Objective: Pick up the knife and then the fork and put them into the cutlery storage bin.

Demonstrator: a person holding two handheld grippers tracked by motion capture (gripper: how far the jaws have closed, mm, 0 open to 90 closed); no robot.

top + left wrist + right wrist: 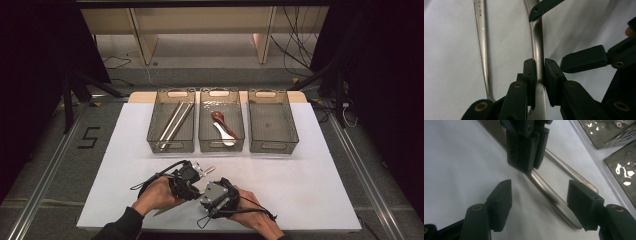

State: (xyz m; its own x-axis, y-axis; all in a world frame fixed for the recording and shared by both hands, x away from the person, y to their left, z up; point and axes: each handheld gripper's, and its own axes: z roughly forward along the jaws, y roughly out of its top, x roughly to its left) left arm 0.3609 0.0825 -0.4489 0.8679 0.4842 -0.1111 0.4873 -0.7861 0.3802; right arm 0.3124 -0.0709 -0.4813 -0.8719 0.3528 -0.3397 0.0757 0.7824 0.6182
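White surface (300,170), near edge: left gripper (539,75) clamps a stiff, slick steel handle (537,45) mid-shaft; right gripper (539,205) jaws open astride its end.

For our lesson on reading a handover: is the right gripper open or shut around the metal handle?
Open. In the right gripper view, the right gripper has its pads apart on either side of the metal handle, touching neither; the left gripper clamps it.

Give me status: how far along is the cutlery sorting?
Done: two metal pieces lie in the left bin, two spoons in the middle bin. In hand: left gripper clamps a metal handle; right gripper straddles it, open. Left: second utensil, empty right bin.
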